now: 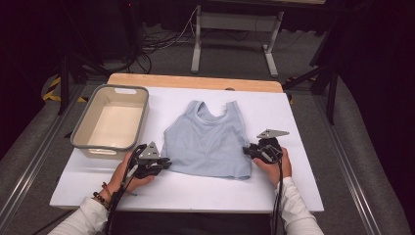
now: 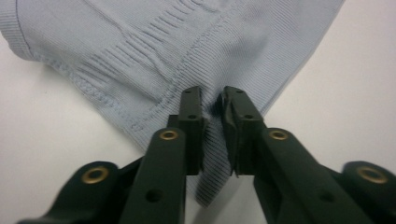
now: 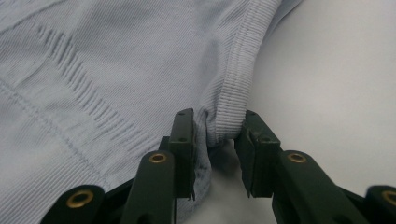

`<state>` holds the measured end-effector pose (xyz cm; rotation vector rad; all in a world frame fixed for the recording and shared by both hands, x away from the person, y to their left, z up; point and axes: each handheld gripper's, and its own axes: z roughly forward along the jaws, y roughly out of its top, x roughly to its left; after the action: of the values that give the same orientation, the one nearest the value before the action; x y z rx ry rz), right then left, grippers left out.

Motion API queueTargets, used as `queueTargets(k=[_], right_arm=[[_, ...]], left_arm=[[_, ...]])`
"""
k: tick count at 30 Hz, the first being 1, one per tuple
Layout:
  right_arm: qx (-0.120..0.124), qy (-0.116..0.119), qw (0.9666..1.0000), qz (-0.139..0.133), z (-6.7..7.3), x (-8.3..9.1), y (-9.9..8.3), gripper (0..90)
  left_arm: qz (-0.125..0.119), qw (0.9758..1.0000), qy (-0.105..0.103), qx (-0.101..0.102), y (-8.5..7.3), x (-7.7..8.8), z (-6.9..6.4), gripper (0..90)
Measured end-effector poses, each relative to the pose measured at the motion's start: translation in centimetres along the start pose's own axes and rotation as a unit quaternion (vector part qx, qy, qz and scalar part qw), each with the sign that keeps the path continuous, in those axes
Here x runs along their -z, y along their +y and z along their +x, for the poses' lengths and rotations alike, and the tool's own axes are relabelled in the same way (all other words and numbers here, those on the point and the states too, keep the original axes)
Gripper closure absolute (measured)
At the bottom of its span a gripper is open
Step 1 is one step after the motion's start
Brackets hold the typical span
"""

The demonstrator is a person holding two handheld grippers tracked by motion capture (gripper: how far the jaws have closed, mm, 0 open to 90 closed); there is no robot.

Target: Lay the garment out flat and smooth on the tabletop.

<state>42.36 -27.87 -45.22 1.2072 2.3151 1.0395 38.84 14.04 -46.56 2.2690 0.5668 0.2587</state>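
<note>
A light blue ribbed sleeveless top (image 1: 208, 142) lies flat on the white table cover (image 1: 195, 193), neck toward the far side. My left gripper (image 1: 166, 162) is at its lower left corner. In the left gripper view the jaws (image 2: 212, 100) are pinched on a fold of the fabric (image 2: 163, 42) near the hem. My right gripper (image 1: 246, 151) is at the top's right edge, low on the side. In the right gripper view its jaws (image 3: 217, 123) hold the bunched hem of the fabric (image 3: 93, 70) between the pads.
A grey-rimmed beige plastic tub (image 1: 80, 133) stands empty at the table's left. A strip of bare wood (image 1: 195, 81) shows along the far edge. Behind the table stands a metal frame (image 1: 196, 44) with cables on the floor.
</note>
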Motion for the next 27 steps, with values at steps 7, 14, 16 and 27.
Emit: queueTargets(k=[7,14,16,27], right_arm=[[-0.002,-0.025,0.9995,-0.02,-0.7,-0.7,1.2,67.8],[-0.011,-0.039,0.9987,-0.03,-0.5,0.2,0.9,44.2],[-0.008,-0.033,0.9986,-0.04,-0.2,1.2,0.4,42.7],[0.03,0.03,0.9991,0.0,3.2,2.8,-3.1,37.5]], left_arm=[[0.003,0.9999,-0.006,-0.016,0.4,-0.2,-0.6,85.0],[-0.009,0.9997,0.008,-0.023,0.3,0.6,-0.6,84.8],[-0.011,0.9994,0.018,-0.026,0.2,1.0,-0.6,81.1],[0.004,1.0,0.009,-0.001,-0.8,0.5,-0.3,47.1]])
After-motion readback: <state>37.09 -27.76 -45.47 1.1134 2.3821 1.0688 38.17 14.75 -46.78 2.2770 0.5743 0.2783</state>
